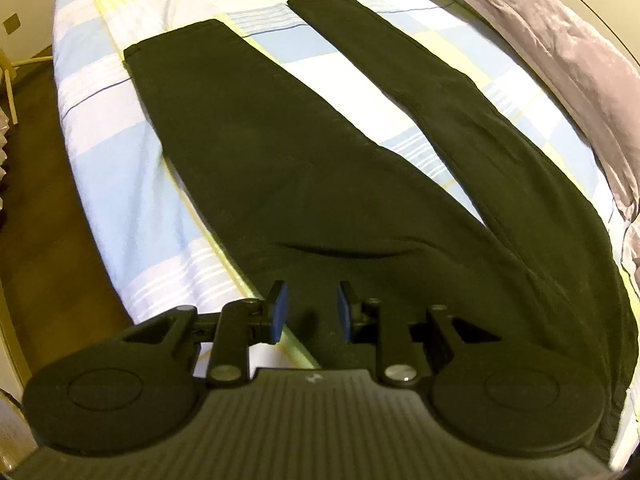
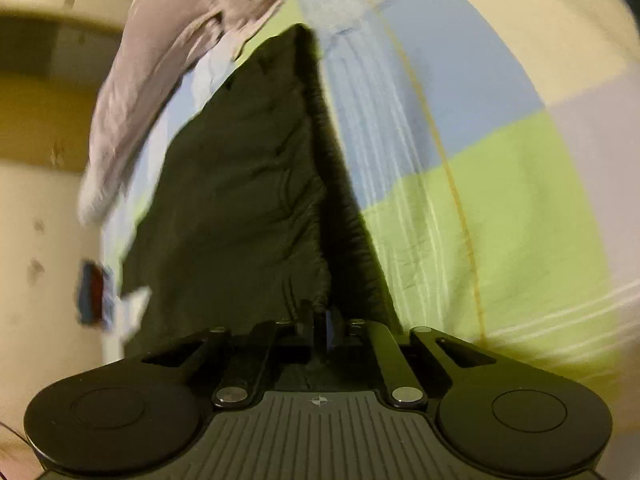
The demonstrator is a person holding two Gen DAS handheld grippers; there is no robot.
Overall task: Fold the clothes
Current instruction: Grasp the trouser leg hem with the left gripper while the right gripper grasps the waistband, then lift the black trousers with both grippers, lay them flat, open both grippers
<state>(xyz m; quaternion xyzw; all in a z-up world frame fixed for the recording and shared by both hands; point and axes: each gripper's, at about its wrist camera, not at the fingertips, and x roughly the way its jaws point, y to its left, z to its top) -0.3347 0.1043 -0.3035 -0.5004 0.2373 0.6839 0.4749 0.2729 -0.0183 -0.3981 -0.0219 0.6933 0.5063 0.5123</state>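
Pretty clearly a bedroom in someone's home. There's a bed with a checked blue, green and white sheet, a rumpled grey duvet bunched along one side, brown flooring beside it, and plain cream walls.

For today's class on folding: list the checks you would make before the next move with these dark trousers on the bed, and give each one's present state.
1. Trousers lie flat, legs spread apart: ok.
2. Left gripper jaws open over the waist end: ok.
3. Right gripper shut on the trousers: ok.
4. Left gripper holds cloth: not ok.
5. Grey blanket off the trousers: ok.
6. How firm the right grip is: cannot tell, the view is blurred.
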